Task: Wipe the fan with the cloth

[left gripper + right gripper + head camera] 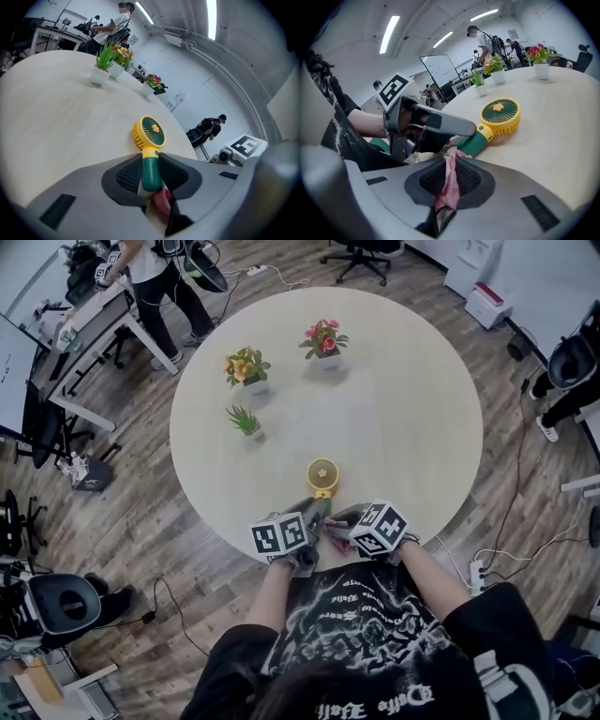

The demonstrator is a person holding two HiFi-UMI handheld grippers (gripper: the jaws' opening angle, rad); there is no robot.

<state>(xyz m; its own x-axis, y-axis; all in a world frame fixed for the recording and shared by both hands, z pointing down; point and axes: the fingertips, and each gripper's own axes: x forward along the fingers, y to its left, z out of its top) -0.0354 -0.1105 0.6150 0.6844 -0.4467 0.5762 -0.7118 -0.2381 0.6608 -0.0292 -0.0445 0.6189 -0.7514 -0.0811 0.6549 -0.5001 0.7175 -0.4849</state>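
Presently, step in hand: fan steadied, cloth not yet on it.
- Right gripper (450, 157), lower centre of its view: jaws clamped on pink cloth (449, 180).
- Left gripper (151, 164): jaws closed on the green handle of the fan (149, 133).
- Fan lies at the table's (412, 409) lower edge in the head view. Its long axis runs bottom to top, yellow head uppermost, grille facing up.
- Next move, judged: bring cloth forward onto grille while the handle stays pinned.

Fan (322, 474): yellow head, green handle; head rests on table (403, 409) near its edge, handle clamped in left gripper (150, 173).
Cloth (451, 168): pink, pinched in right gripper (449, 183).
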